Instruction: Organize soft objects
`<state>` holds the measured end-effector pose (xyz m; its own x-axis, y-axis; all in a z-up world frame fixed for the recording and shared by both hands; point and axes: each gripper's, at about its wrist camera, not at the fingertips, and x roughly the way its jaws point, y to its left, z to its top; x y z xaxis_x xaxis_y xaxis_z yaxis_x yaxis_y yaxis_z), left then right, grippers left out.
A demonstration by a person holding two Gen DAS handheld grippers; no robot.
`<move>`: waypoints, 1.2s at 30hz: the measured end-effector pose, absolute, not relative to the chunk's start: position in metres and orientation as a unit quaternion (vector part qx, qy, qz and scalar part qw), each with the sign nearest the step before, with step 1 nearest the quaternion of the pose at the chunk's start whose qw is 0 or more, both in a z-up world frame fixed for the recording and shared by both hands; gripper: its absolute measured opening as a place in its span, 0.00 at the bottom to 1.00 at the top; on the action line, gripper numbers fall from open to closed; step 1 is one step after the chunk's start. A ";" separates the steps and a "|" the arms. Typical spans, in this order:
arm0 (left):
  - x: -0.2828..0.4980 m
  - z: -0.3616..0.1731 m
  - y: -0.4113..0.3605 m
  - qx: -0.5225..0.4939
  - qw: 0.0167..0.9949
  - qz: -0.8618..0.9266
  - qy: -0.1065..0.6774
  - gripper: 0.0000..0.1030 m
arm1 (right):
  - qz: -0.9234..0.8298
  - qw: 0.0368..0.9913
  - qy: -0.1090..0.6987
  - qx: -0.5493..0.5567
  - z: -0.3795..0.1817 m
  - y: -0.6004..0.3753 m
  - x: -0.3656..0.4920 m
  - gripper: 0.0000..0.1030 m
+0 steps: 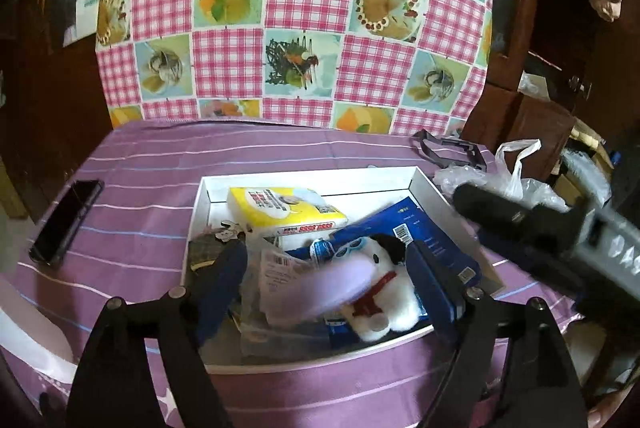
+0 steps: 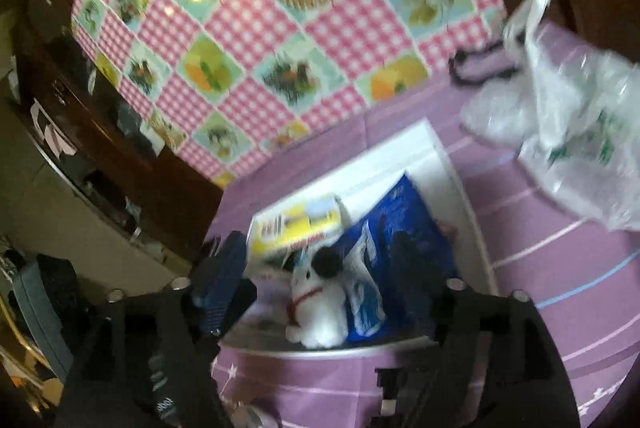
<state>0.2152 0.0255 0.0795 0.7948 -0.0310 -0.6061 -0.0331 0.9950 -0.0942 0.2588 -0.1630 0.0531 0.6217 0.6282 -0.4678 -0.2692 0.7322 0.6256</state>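
A white shallow box on the purple striped cloth holds a white plush dog with a red collar, a yellow tissue pack, a blue packet and a clear bag with a labelled card. A blurred pale lilac thing lies across the dog between my left gripper's open fingers. My right gripper is open above the box's near edge, over the dog, tissue pack and blue packet. It also shows in the left wrist view.
A dark phone lies at the left on the cloth. A crumpled clear plastic bag and a dark strap lie right of the box. A checked pink food-print cloth hangs behind. Dark wood furniture stands on both sides.
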 end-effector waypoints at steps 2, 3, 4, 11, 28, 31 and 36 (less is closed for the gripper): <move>0.216 0.080 0.028 -0.056 0.946 0.004 0.320 0.80 | 0.251 0.872 0.342 0.246 0.059 -0.165 0.256 0.78; 0.216 0.080 0.030 -0.060 0.947 0.009 0.317 0.80 | 0.249 0.874 0.341 0.240 0.062 -0.165 0.255 0.78; 0.214 0.082 0.031 -0.062 0.948 0.013 0.311 0.80 | 0.247 0.877 0.341 0.233 0.064 -0.164 0.254 0.78; 0.149 0.111 0.015 0.013 0.969 0.130 0.208 0.82 | 0.244 0.912 0.291 0.155 0.100 -0.159 0.210 0.78; 0.085 0.080 0.067 -0.107 0.947 0.035 0.300 0.82 | 0.279 0.874 0.392 0.071 0.084 -0.153 0.152 0.80; 0.090 0.071 0.080 -0.110 0.943 0.045 0.312 0.81 | 0.293 0.847 0.441 0.039 0.072 -0.119 0.169 0.76; 0.101 0.051 0.091 -0.101 0.933 0.047 0.342 0.75 | 0.284 0.814 0.507 0.009 0.044 -0.071 0.191 0.61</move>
